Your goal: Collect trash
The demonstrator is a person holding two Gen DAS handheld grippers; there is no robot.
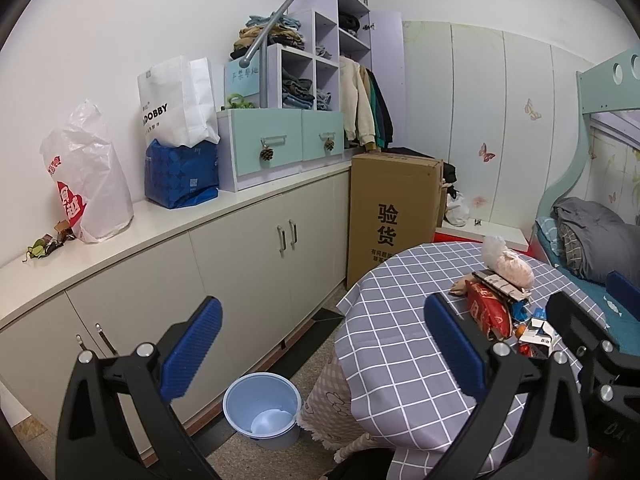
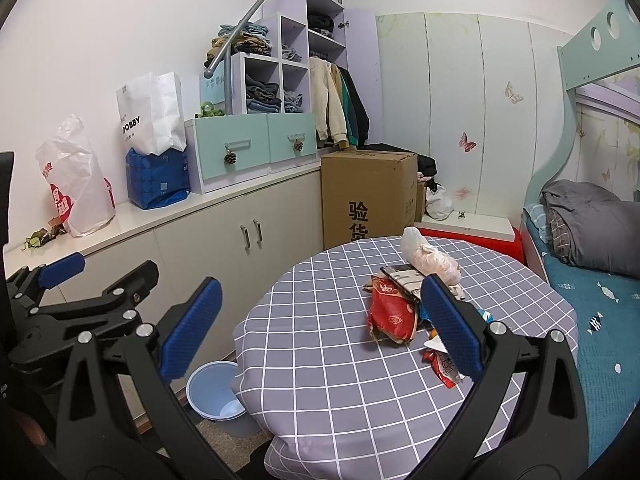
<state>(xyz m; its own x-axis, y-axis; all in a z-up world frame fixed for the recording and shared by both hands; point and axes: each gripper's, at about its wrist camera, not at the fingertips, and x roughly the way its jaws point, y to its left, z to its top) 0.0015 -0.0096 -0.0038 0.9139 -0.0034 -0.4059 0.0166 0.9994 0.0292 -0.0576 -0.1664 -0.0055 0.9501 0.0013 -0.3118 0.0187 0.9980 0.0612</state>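
Both grippers sit closest to the lenses, each spread wide with nothing between its blue pads: the left gripper [image 1: 322, 346] hangs over the gap between cabinet and table, and the right gripper [image 2: 320, 328] hovers above the near part of the round table [image 2: 320, 380] with its grey checked cloth. Furthest left and low on the floor, tucked against the table's skirt, stands the pale blue bin [image 1: 262, 414], open-topped and, as far as the view down into it shows, holding little or nothing. Moving right across the cloth, the trash lies in one loose heap toward the far right part of the table: a crumpled red snack bag [image 2: 390, 314], a flat dark printed wrapper [image 2: 402, 278] lying across its far end, and behind them a knotted thin plastic bag [image 2: 430, 258] with something pale pink inside. Further right, partly hidden by the right gripper's own finger, are smaller scraps [image 2: 442, 364] whose kind I cannot make out. All of it looks light, thin and crinkly; the foil should be slick and collapse under a pinch, so a raised crease or the red bag's bunched edge seems the best hold, and the knot for the plastic bag.
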